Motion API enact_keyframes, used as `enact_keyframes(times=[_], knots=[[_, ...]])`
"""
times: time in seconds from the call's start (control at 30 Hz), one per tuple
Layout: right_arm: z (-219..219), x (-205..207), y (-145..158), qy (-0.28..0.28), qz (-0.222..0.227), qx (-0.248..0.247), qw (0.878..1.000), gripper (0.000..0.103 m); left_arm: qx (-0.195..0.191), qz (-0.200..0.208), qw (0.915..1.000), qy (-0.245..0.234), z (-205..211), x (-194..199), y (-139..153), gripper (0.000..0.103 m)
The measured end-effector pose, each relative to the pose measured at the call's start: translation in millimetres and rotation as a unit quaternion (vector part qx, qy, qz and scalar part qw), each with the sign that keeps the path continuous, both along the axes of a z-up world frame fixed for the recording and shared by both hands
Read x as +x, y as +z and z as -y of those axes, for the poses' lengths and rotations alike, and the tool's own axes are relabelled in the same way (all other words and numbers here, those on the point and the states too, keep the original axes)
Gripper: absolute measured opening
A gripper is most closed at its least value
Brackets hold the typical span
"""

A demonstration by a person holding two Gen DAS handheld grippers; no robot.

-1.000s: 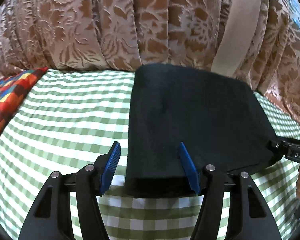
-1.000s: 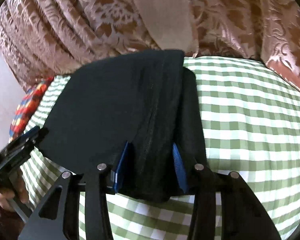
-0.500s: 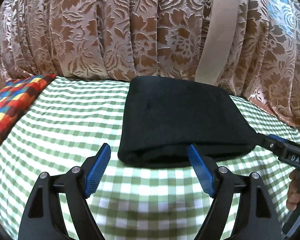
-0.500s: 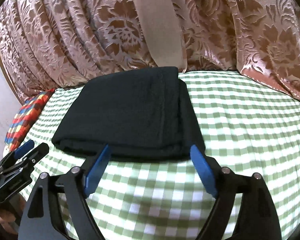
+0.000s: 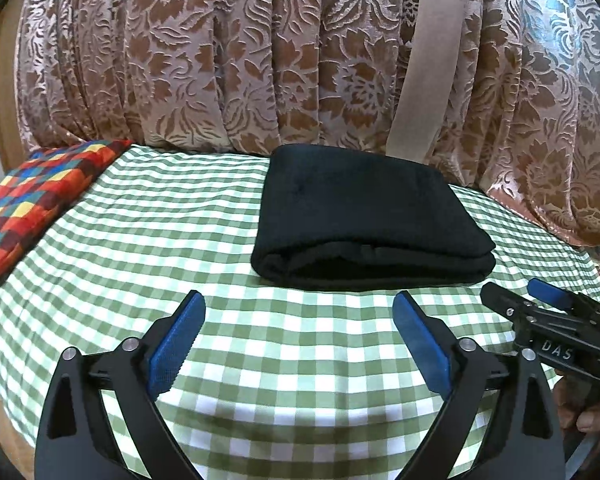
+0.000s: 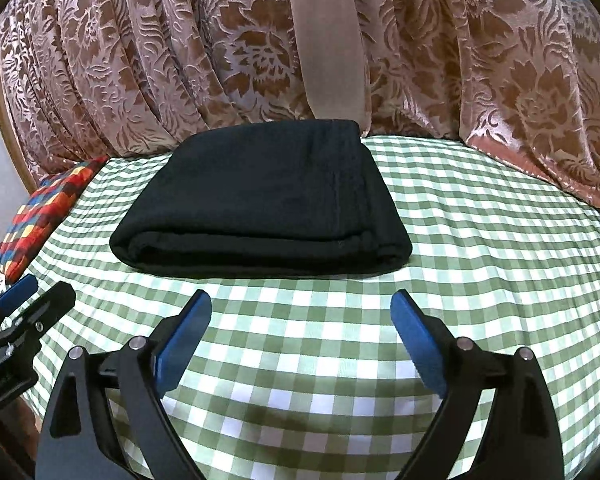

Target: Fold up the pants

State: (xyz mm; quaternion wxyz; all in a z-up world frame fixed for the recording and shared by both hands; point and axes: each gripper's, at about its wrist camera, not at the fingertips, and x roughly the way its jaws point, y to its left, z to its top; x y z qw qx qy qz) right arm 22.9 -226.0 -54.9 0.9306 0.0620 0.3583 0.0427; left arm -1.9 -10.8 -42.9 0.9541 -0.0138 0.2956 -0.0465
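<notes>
Left claw [image 5: 297, 334] and right claw [image 6: 300, 334] both gape wide, empty, apart from the pants [image 6: 259, 204]. Pants lie folded compactly on the checked counter [image 6: 480, 240]; folding appears complete, nothing evidently outstanding.

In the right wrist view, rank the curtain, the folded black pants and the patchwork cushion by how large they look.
1. Curtain: fills the whole background.
2. Folded black pants: mid-frame on the checked cloth.
3. Patchwork cushion: smallest, but partly cut off at the left edge and farther away, so its true size is unsure.
</notes>
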Motion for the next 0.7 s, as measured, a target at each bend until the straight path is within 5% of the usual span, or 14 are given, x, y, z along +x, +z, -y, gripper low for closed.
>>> enact_keyframes(times=[0.7], knots=[[-9, -14, 7, -0.009, 0.024, -0.017, 1.000, 0.095, 0.024, 0.013, 0.9992, 0.029, -1, -14, 5, 0.099]])
